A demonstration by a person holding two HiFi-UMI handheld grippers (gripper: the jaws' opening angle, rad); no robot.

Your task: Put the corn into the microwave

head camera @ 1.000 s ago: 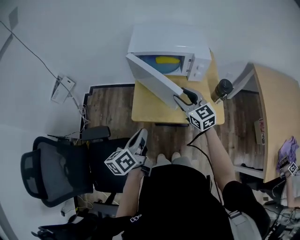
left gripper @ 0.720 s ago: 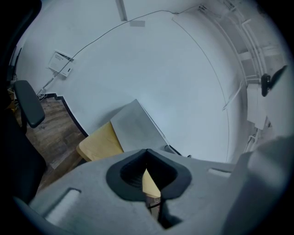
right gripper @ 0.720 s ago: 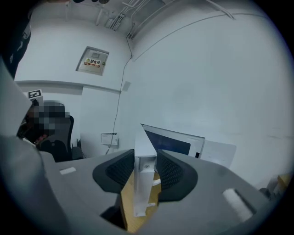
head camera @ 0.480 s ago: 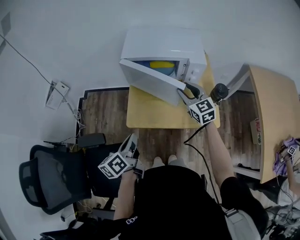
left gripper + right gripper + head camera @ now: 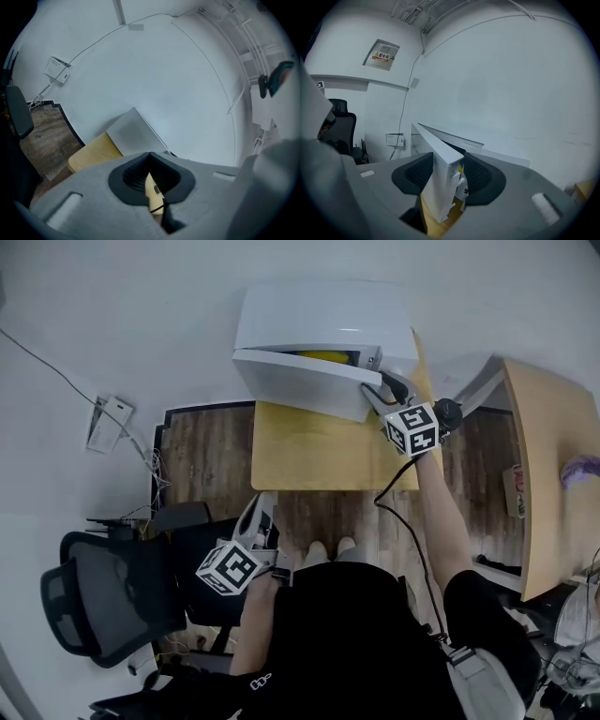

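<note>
Your microwave's (image 5: pixel 323 324) nearly shut door (image 5: pixel 300 390) has its edge between your right gripper's (image 5: pixel 378 388) wide jaws, which have just been opening, clear only in that gripper's view, your left gripper (image 5: pixel 266 504) is pinched together and empty, and the corn (image 5: pixel 323 356) inside shows only as a yellow sliver from overhead.

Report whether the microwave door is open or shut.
Ajar: the door stands angled off the microwave, yellow corn showing through the gap.
</note>
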